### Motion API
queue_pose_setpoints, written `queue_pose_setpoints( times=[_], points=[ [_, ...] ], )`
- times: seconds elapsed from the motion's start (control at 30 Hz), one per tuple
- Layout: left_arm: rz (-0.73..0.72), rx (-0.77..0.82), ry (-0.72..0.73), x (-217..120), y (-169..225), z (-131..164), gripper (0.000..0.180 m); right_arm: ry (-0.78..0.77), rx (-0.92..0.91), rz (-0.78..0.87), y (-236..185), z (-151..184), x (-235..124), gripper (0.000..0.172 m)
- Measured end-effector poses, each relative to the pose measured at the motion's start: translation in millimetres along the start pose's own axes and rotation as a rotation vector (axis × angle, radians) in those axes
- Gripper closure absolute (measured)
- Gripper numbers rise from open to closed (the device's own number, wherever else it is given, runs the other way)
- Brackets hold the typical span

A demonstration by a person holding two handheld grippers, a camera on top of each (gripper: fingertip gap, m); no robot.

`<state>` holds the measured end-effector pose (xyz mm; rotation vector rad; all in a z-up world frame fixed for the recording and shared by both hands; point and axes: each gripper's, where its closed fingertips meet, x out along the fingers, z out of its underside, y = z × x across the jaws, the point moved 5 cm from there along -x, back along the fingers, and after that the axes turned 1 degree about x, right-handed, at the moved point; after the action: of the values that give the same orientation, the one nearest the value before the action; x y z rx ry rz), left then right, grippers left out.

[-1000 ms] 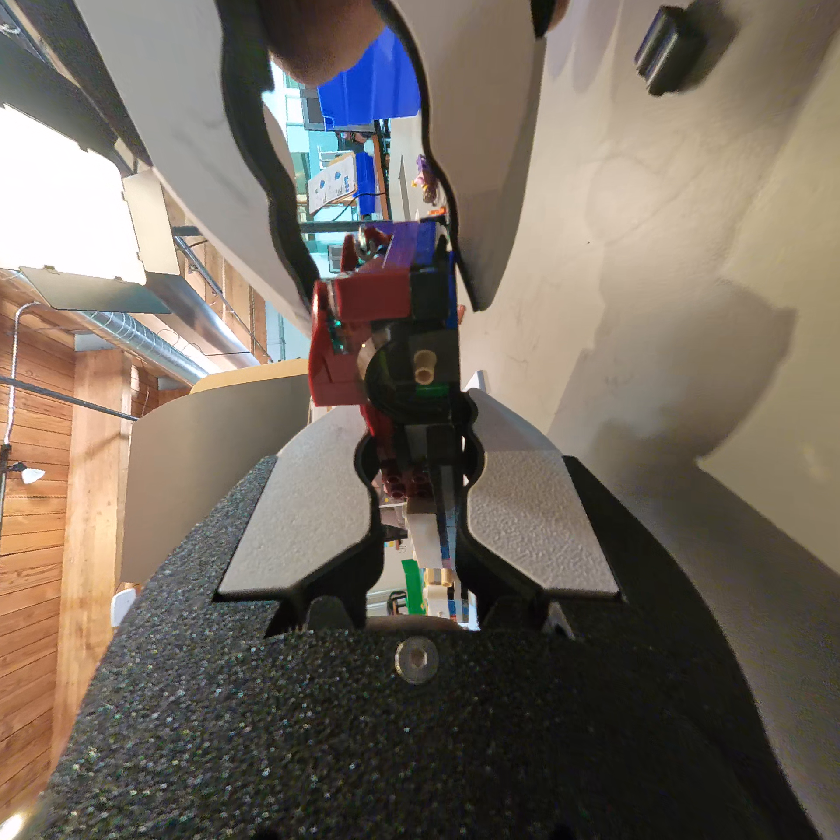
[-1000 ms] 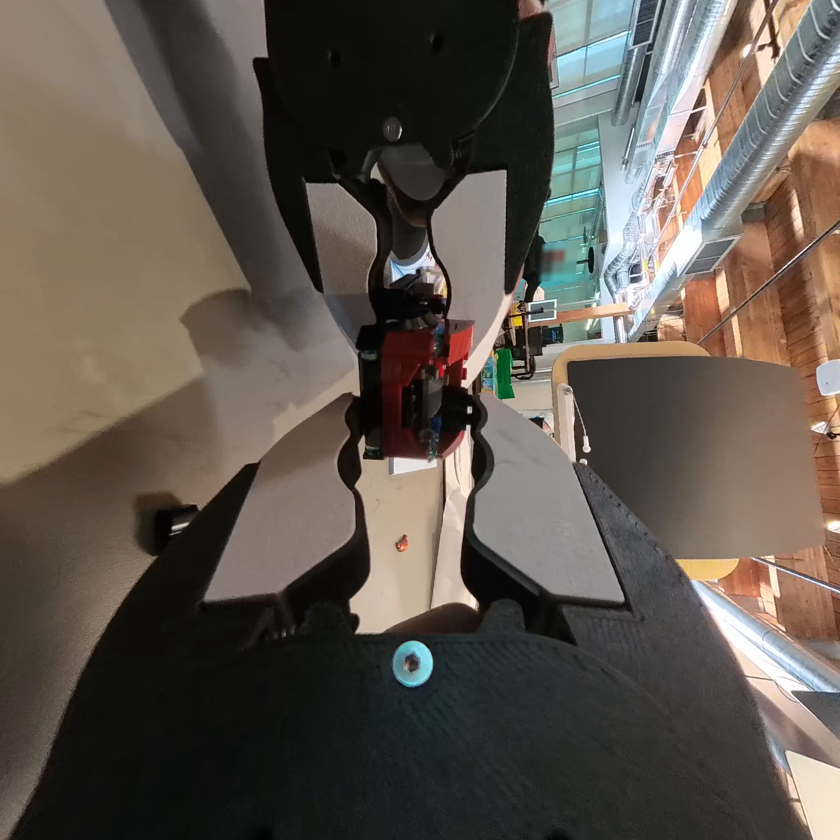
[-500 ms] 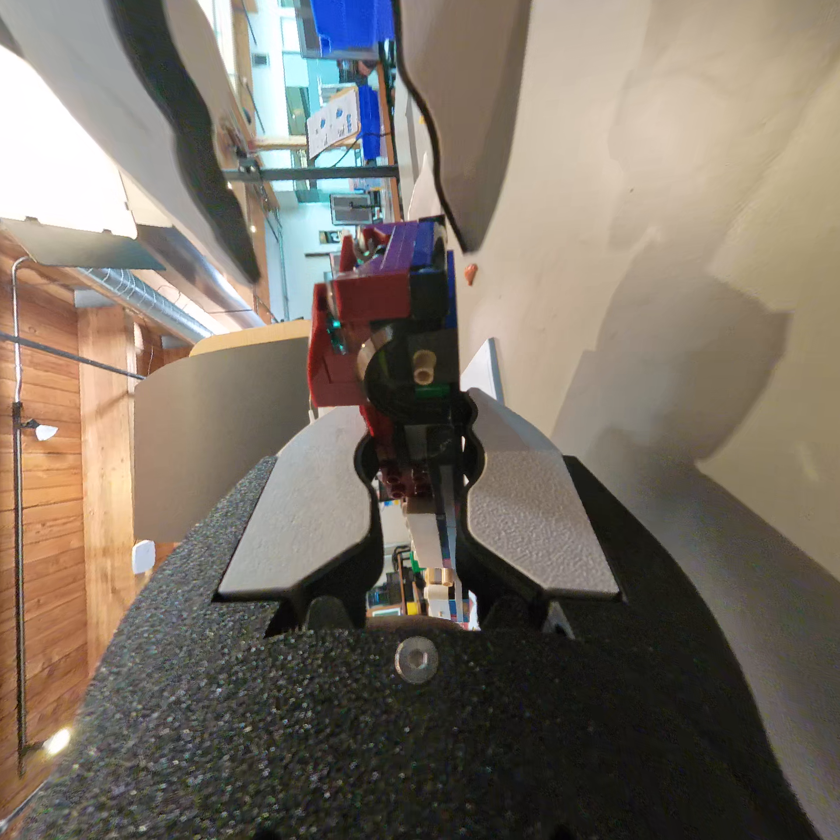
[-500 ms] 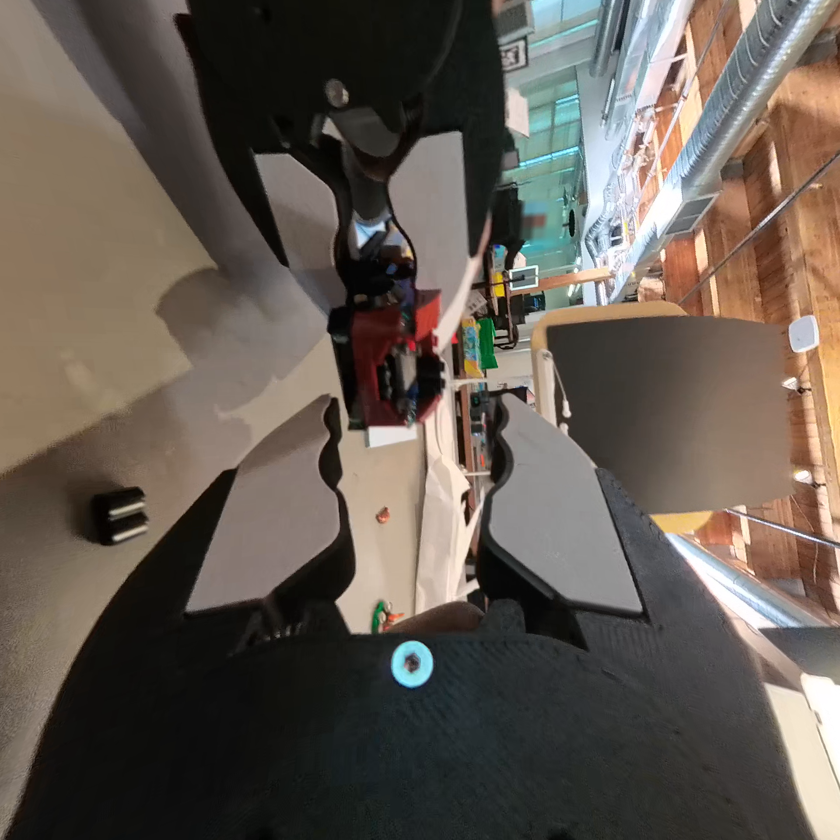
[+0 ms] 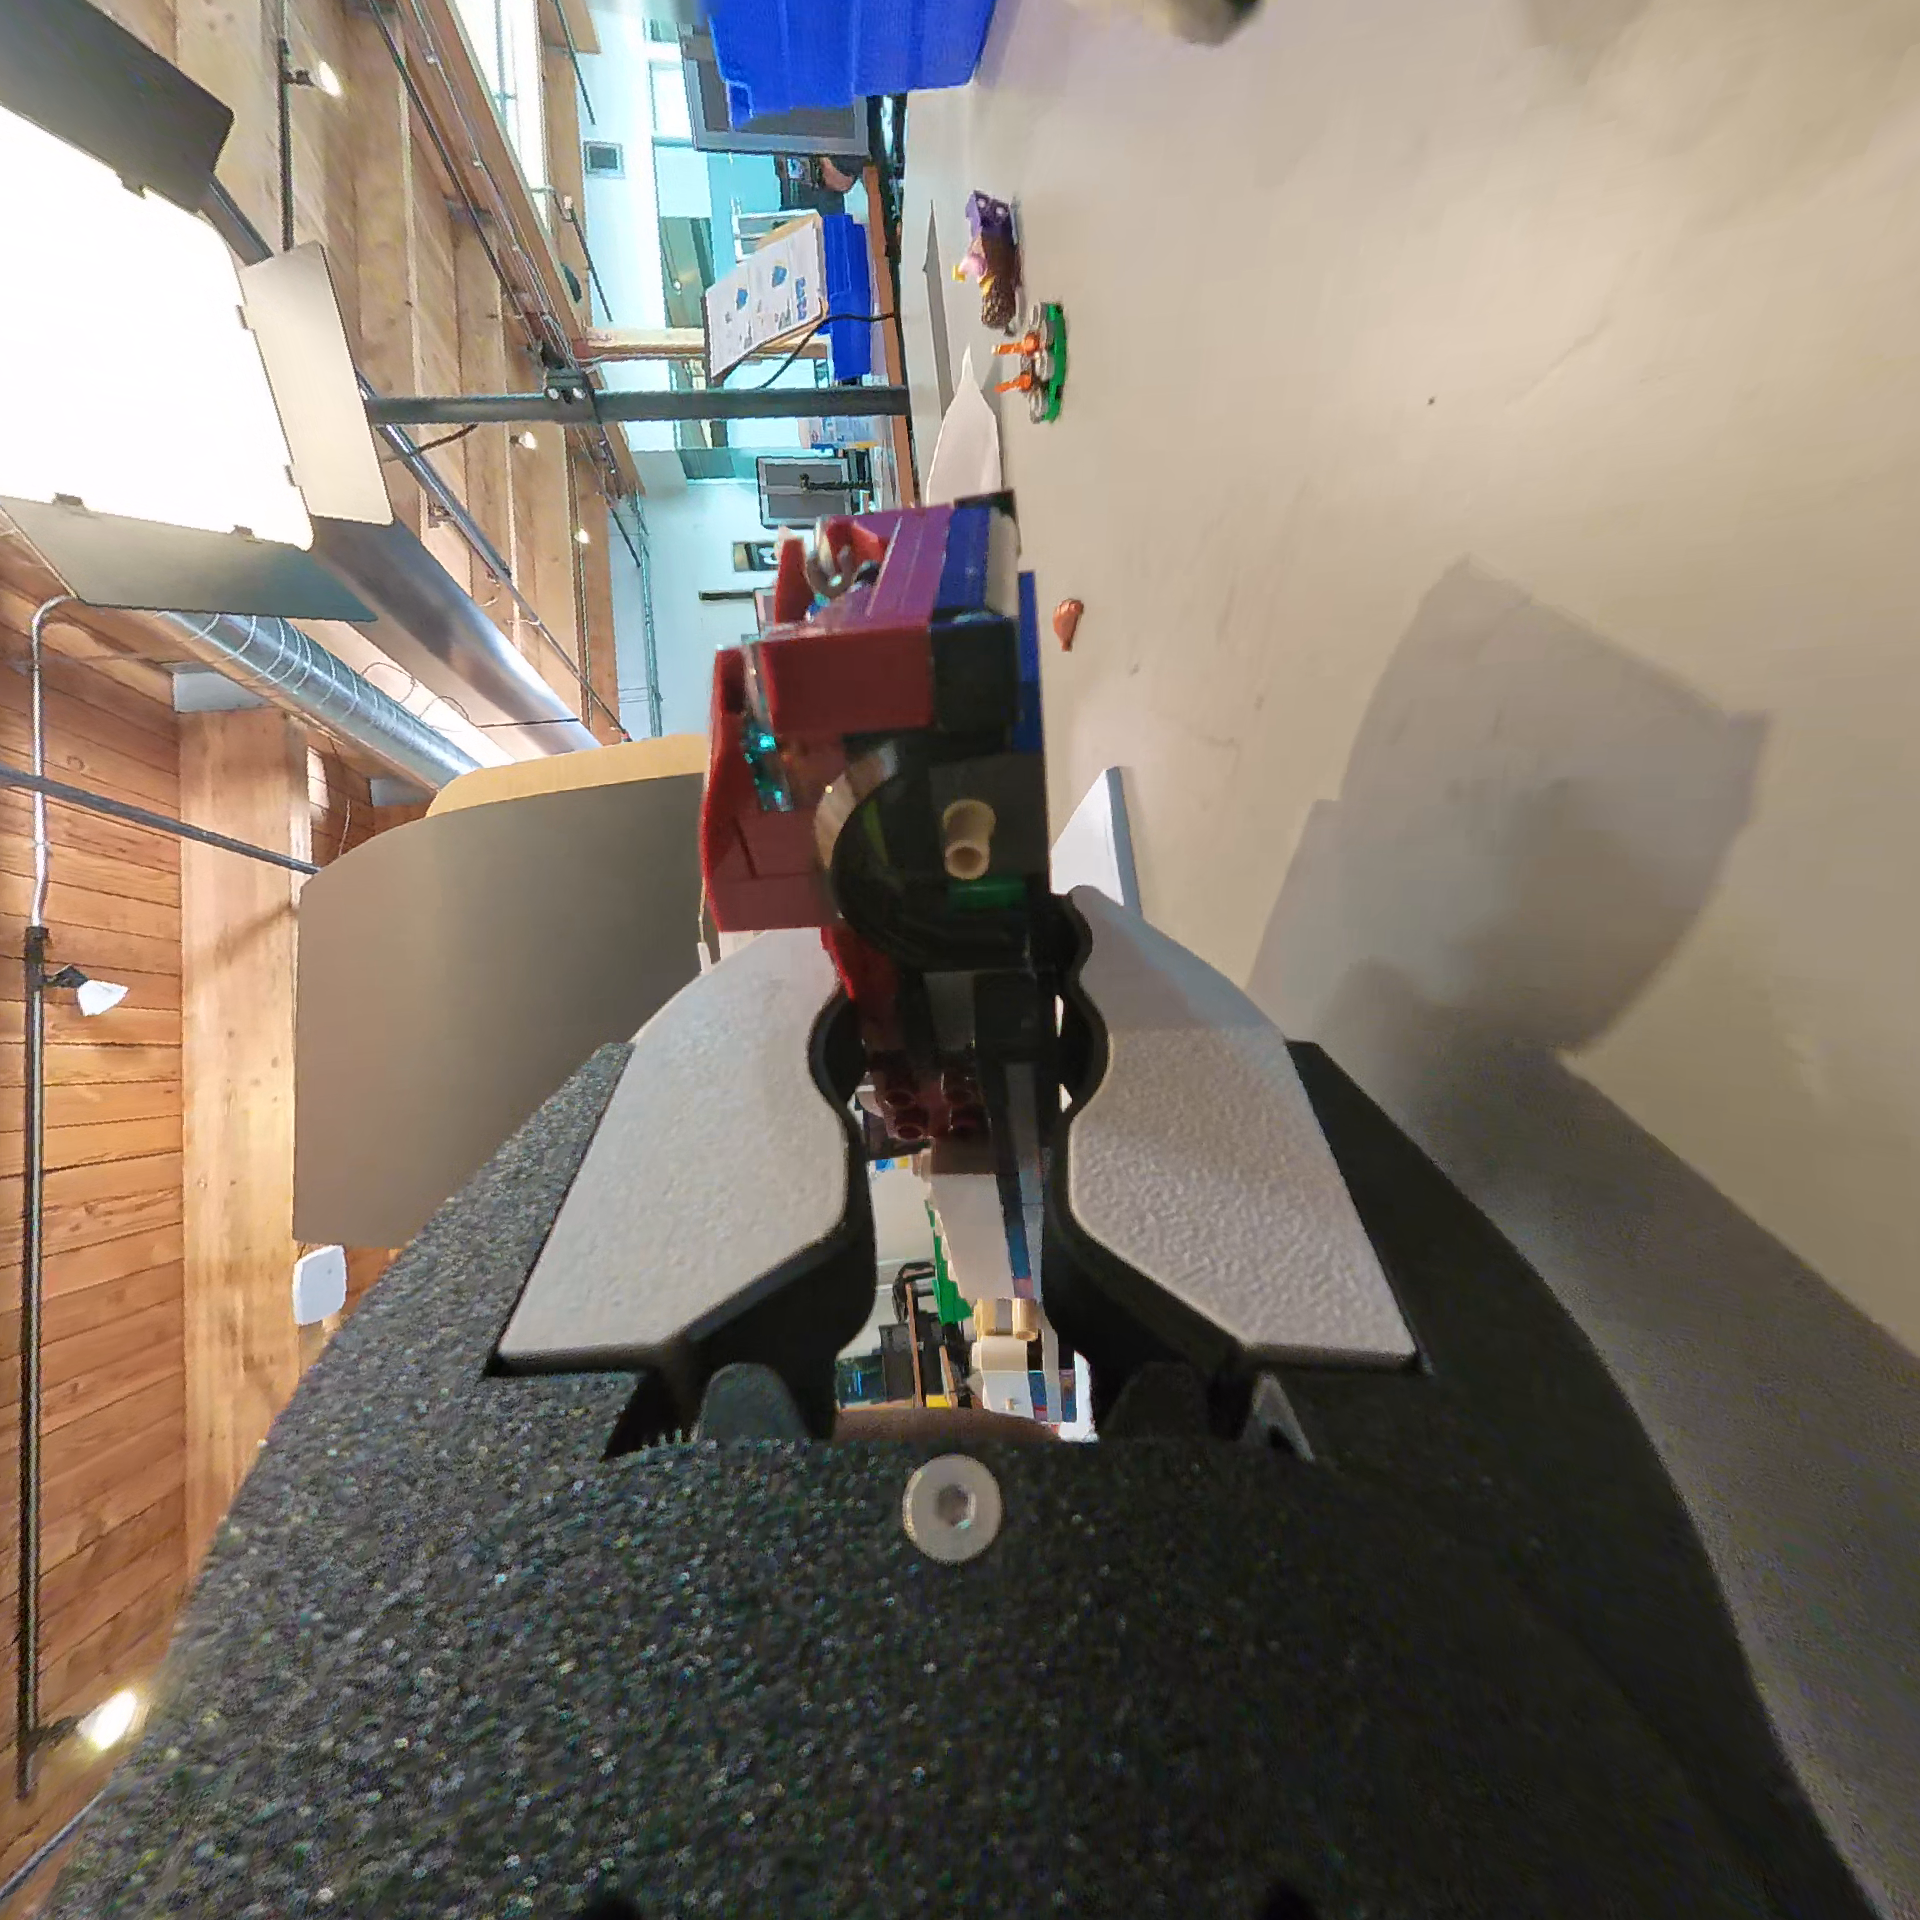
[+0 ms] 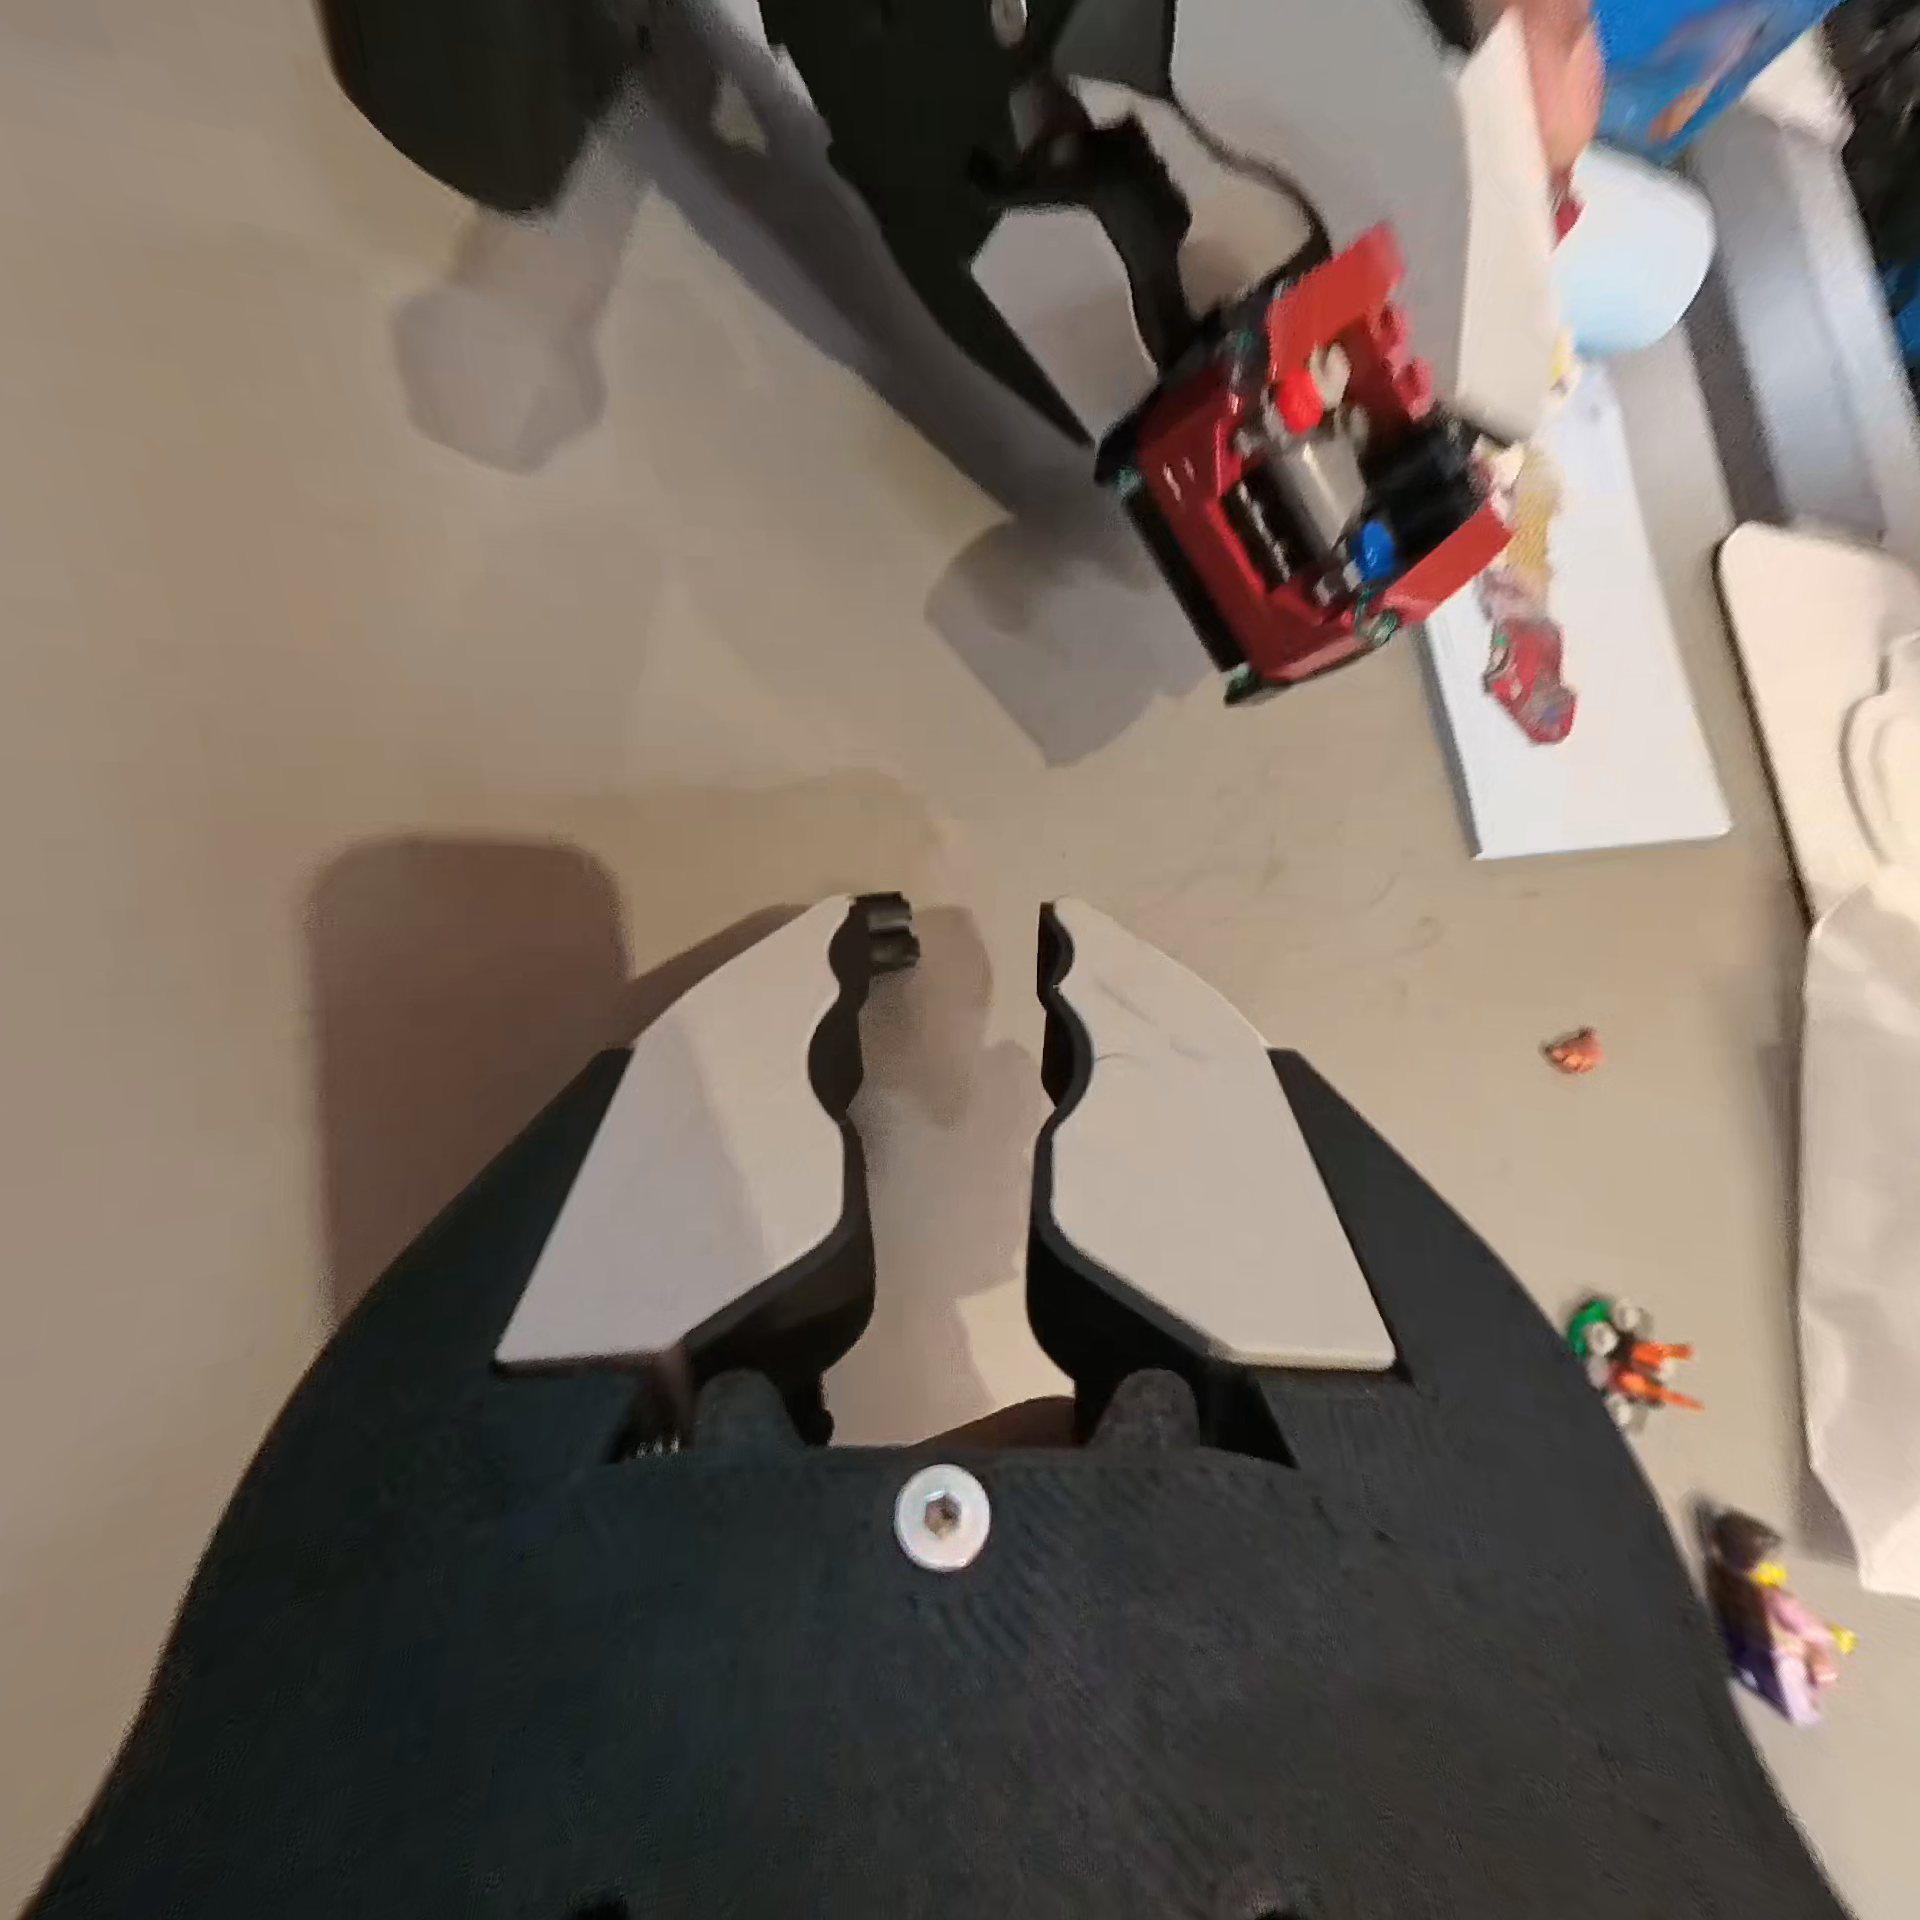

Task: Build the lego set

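The left tool (image 5: 951, 987) is clamped on a toy car (image 5: 883, 748) built from small bricks, mostly red with black, blue and purple parts. Both fingers (image 5: 1164, 1091) press on its narrow black end, and the rest of the car sticks out past the tips, up in the air over the pale worktop (image 5: 1455, 416). From the right wrist view the same car (image 6: 1320, 468) shows with its open inside facing the camera.

The right tool (image 6: 951, 935) holds nothing. Its fingers (image 6: 748, 1091) stand apart, low over the worktop. A little black piece (image 6: 888, 930) lies at the tip of one finger, and there is a clear gap between it and the other finger. I cannot tell if the near finger touches it.

Other bits lie around: a small orange-brown piece (image 6: 1571, 1049), a green round piece (image 6: 1621, 1351) with orange parts, a small toy figure (image 6: 1766, 1621), a white booklet (image 6: 1558, 727) and a white bag (image 6: 1860, 1195).

What could go wrong: the car is gripped only at one end, so a bump or a push on the far end might snap bricks off or twist it loose. The black piece is tiny and sits off to one side, so the fingers might knock it away or pinch it crooked.
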<state>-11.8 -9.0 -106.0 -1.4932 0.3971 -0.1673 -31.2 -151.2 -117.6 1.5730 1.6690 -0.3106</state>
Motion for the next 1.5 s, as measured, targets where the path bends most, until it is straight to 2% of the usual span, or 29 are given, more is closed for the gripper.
queue_pose_setpoints(
  times=[0.07,0.2,0.7,0.87,1.03,1.27,1.5],
  points=[
    [0.007,0.005,0.007,0,1,-1,0.146,-0.034,0.035,0.008,3,5,5,0.142],
    [0.018,0.006,0.014,1,3,-2,0.146,0.000,0.091,-0.038,3,5,5,0.144],
    [0.054,0.002,0.040,2,9,-6,0.146,-0.042,0.151,-0.119,-3,14,13,0.155],
    [0.054,0.003,0.039,2,8,-6,0.146,-0.026,0.193,-0.125,0,13,10,0.145],
    [0.058,0.004,0.041,2,8,-6,0.146,0.032,0.318,-0.124,11,10,6,0.145],
    [0.066,-0.008,0.042,2,8,-5,0.146,-0.033,0.332,-0.144,7,18,17,0.149],
    [0.068,0.000,0.037,2,7,-4,0.146,-0.009,0.324,-0.134,7,14,14,0.149]
  ],
)
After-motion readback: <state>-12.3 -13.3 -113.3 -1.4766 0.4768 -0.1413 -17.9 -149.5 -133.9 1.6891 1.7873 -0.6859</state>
